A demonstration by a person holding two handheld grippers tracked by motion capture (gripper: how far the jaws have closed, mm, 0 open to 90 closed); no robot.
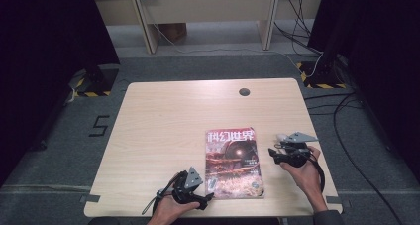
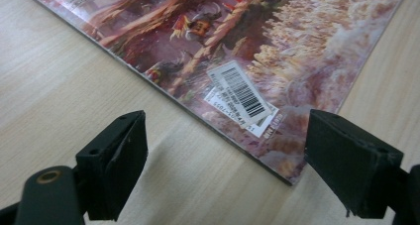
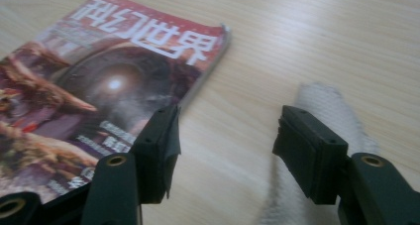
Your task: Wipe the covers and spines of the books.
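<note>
Magazine (image 1: 233, 162) work starts from its place: it lies flat and closed in the lower middle of the high view, cover up, on the wooden table (image 1: 163, 121). Your left gripper (image 1: 205, 199) sits at the lower left corner of the cover, jaws spread wide with nothing between them; in the left gripper view the barcode label (image 2: 241, 92) lies just ahead of them. Your right gripper (image 1: 275, 153) hangs just beside the right edge, jaws parted and empty, with a pale blurred thing under one jaw that you cannot make out. To lift the cover cleanly, I would slide one jaw under the edge near a corner, then close gently so the paper does not crease.
</note>
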